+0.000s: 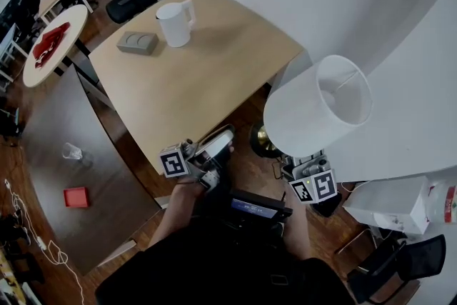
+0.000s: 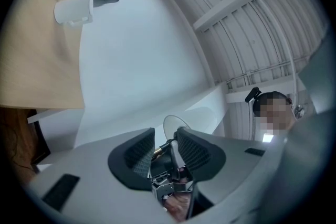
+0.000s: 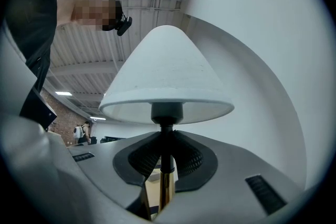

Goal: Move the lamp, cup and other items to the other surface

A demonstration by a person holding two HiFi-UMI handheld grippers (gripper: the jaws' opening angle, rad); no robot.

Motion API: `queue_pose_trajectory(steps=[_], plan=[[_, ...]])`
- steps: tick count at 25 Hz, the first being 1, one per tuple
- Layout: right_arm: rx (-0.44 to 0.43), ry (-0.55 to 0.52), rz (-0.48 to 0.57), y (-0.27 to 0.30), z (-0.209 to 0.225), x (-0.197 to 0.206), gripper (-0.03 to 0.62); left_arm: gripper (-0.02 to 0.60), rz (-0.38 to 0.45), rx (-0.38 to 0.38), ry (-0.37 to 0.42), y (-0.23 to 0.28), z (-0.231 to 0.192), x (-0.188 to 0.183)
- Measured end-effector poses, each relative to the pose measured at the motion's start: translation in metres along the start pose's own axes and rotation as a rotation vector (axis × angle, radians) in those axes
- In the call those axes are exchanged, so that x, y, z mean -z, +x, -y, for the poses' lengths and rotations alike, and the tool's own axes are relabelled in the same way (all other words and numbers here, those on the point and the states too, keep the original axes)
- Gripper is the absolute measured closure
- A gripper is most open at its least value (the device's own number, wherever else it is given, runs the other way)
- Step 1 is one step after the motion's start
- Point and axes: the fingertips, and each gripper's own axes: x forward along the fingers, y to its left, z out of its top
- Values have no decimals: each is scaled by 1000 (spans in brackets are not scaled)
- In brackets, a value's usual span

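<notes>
A wooden table (image 1: 200,75) holds a white cup (image 1: 175,23) and a grey box (image 1: 137,43) near its far corner. The lamp (image 3: 167,76) is off the table, upright above the floor. The right gripper (image 3: 166,157) pinches its thin stem, probably to carry it. Only the left gripper view shows the left gripper (image 2: 164,149) with jaws slightly spread and empty.

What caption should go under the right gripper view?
Right tool grips the lamp by its thin stem.
</notes>
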Motion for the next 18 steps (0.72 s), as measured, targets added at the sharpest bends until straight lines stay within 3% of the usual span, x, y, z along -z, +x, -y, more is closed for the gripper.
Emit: queue_pose_trajectory(steps=[10, 18], plan=[[13, 44, -35, 79, 37, 31, 516, 443, 40, -53, 2, 3, -44, -64], [-14, 31, -49, 145, 55, 51, 514, 443, 46, -48, 5, 22, -82, -119]])
